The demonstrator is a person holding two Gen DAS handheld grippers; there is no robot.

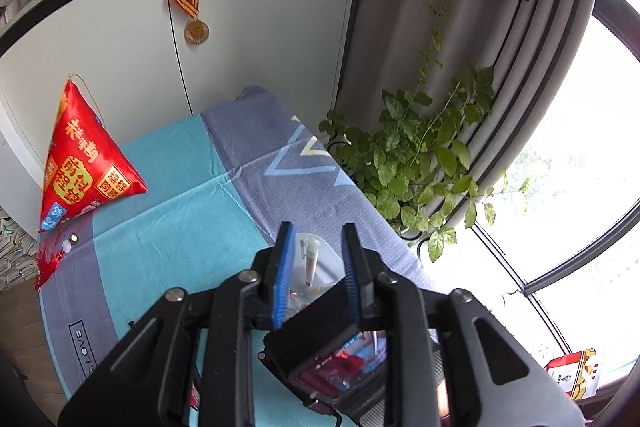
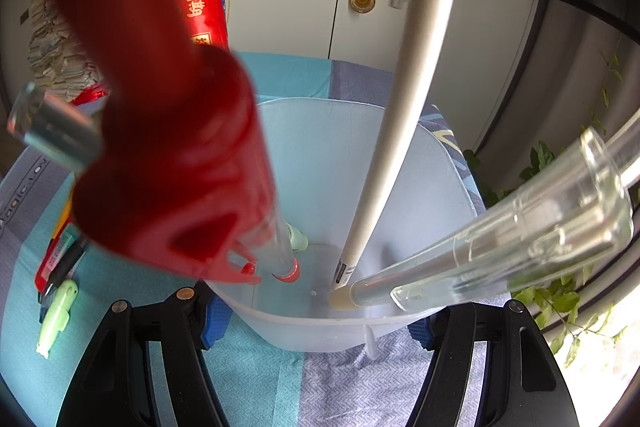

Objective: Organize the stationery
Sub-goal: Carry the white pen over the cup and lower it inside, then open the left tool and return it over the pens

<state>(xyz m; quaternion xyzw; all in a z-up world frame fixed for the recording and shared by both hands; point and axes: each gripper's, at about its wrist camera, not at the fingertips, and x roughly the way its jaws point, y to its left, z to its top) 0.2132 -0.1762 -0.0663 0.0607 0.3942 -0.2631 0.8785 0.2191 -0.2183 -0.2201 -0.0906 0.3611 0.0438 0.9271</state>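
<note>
A translucent plastic container (image 2: 328, 163) stands on the blue cloth, and my right gripper (image 2: 318, 325) is shut on its near wall, a blue pad on each side. Inside lean a red pen (image 2: 180, 167), a grey-white pen (image 2: 400, 107) and a clear-capped pen (image 2: 500, 251). In the left wrist view my left gripper (image 1: 318, 231) hangs above the same container (image 1: 332, 267), jaws apart. A clear-capped pen (image 1: 310, 259) stands between and below the blue pads, which do not press it. On the cloth to the left lie a green highlighter (image 2: 56, 315) and red and black pens (image 2: 60, 255).
A red pyramid pouch (image 1: 84, 163) sits at the back left against white cabinet doors, where a medal (image 1: 196, 31) hangs. A leafy plant (image 1: 420, 155) and a curtain flank the table's right edge by the window. A black camera body (image 1: 340, 347) lies under my left gripper.
</note>
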